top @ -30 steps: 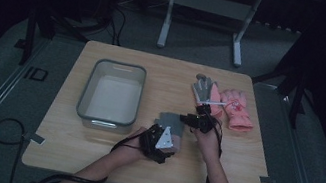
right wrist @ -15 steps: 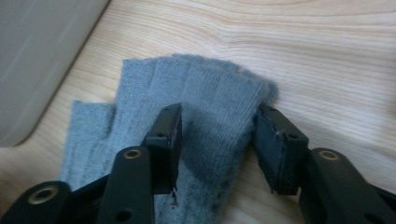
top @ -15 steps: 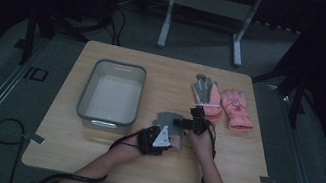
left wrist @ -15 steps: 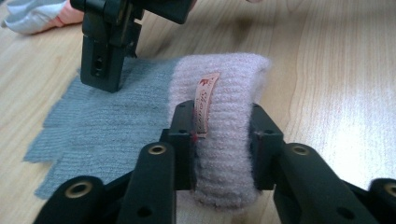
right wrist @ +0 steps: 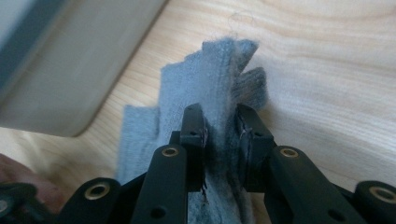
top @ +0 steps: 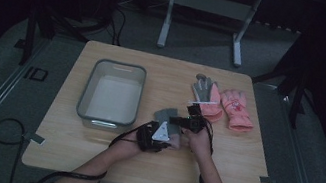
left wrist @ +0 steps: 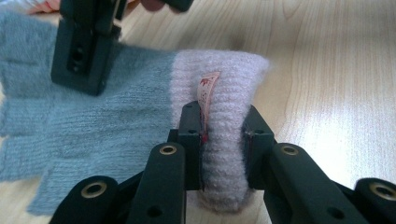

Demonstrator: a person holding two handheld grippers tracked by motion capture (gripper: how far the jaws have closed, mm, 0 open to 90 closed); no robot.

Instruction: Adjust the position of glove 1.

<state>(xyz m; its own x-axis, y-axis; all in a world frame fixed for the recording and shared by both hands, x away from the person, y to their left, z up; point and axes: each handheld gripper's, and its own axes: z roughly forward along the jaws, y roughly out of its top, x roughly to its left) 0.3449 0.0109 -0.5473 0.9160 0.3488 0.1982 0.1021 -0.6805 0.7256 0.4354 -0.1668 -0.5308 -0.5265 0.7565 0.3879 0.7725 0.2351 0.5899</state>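
High view: glove (top: 169, 121) cuff toward person.

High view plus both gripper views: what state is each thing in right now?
Grey knit glove: flat on the table, gripped at both ends.
Left gripper: shut on its pink cuff.
Right gripper: shut on its finger end.
Grey bin: empty.
Pink gloves: lying untouched.

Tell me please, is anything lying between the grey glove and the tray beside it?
Nothing visible does. The grey glove, pinched at its pink cuff by the left gripper and at its fingers by the right gripper, lies just right of the tray, with bare table between.
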